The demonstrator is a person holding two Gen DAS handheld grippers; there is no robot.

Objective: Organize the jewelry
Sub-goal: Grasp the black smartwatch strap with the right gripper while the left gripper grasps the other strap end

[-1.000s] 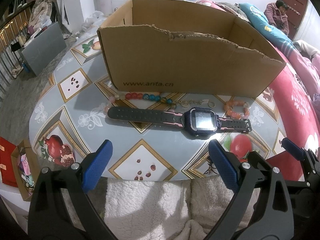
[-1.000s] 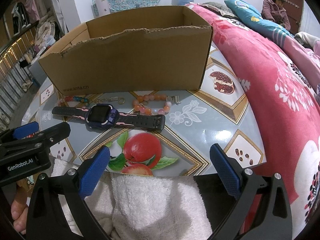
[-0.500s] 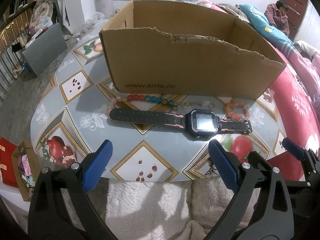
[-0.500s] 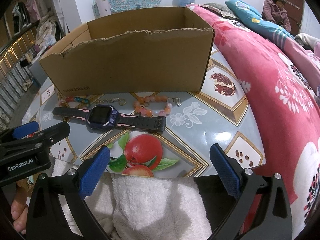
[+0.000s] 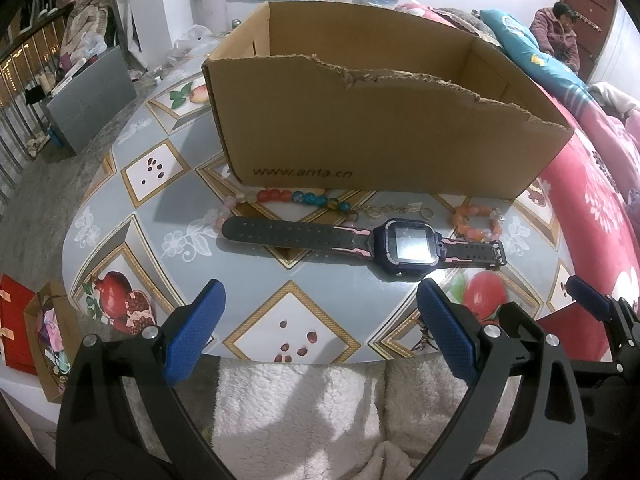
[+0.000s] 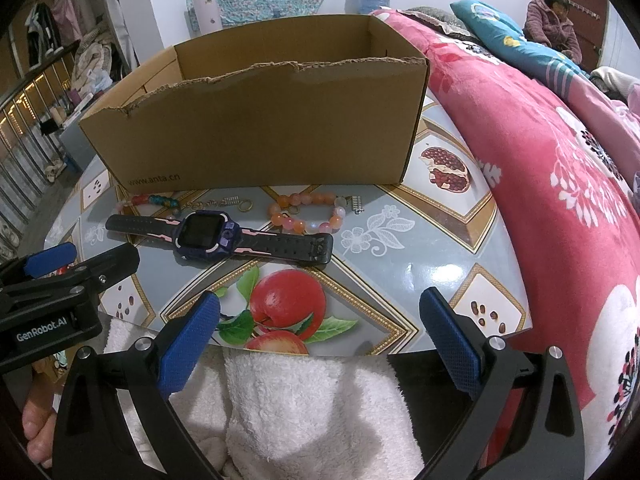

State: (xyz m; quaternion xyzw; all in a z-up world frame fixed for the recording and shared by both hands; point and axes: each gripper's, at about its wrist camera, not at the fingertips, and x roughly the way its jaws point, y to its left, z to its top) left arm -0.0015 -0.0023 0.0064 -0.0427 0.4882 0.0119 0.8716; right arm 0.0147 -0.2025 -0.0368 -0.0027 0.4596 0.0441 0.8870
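A black and pink smartwatch (image 5: 408,245) (image 6: 208,235) lies flat on the table in front of an open cardboard box (image 5: 360,136) (image 6: 256,128). Behind the watch, against the box, lie a multicoloured bead bracelet (image 5: 296,197) (image 6: 152,201), a small metal chain with a ring (image 5: 394,210) (image 6: 224,202) and an orange bead bracelet (image 5: 476,222) (image 6: 308,212). My left gripper (image 5: 320,332) is open and empty at the table's near edge, short of the watch. My right gripper (image 6: 320,332) is open and empty, near the edge too.
The round table (image 5: 168,216) has a fruit-patterned cover. A red floral quilt (image 6: 560,168) lies on the right. A white fleece (image 6: 304,408) lies below the grippers. A person (image 5: 558,28) sits at the far right. Red bags (image 5: 24,320) stand on the floor to the left.
Both grippers have edged slightly forward and tilted, so the box and jewelry sit a little lower and closer in view. Nothing on the table has moved.
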